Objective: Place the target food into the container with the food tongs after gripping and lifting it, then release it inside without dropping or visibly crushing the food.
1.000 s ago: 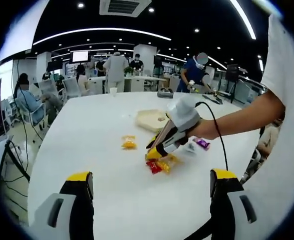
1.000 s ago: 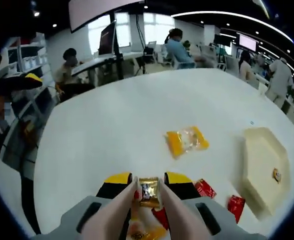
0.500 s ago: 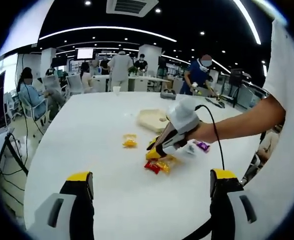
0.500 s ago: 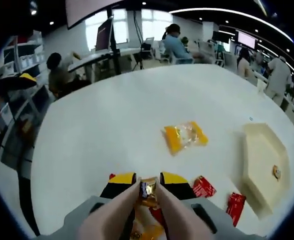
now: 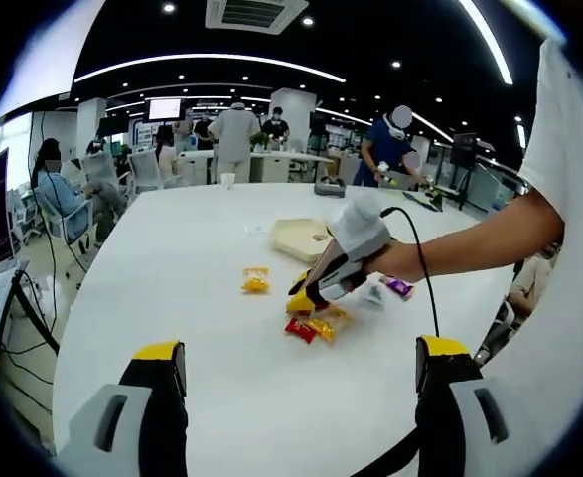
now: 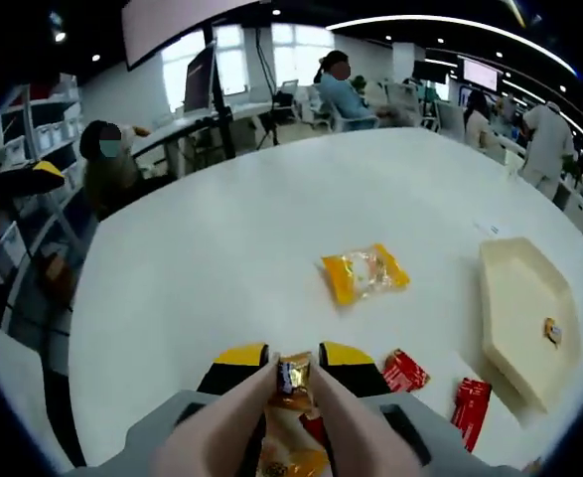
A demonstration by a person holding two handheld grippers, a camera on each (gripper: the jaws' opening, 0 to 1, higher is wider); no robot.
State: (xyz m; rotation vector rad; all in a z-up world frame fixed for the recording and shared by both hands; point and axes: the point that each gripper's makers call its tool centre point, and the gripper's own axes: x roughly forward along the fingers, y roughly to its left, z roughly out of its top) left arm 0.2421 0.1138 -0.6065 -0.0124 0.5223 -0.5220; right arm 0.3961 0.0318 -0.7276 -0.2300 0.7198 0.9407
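Wrapped candy (image 6: 292, 381): I see it pinched between the tongs (image 6: 271, 417) that my right hand-held gripper (image 6: 293, 366) is clamped on, raised just above the white counter (image 6: 221, 248). Left hand-held gripper (image 5: 301, 373): jaws wide apart, holding nothing. Room: open office, ceiling lights, seated people. Hexagonal tray (image 6: 524, 318): one small candy (image 6: 552, 332) inside. Yellow packet (image 6: 364, 273) and red packets (image 6: 405, 371) lie loose on the counter.

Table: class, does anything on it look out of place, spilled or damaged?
Nothing stands out. Snack packets lie loose on the white table beside the tray; the right tool holds a small wrapped snack, apparently uncrushed.
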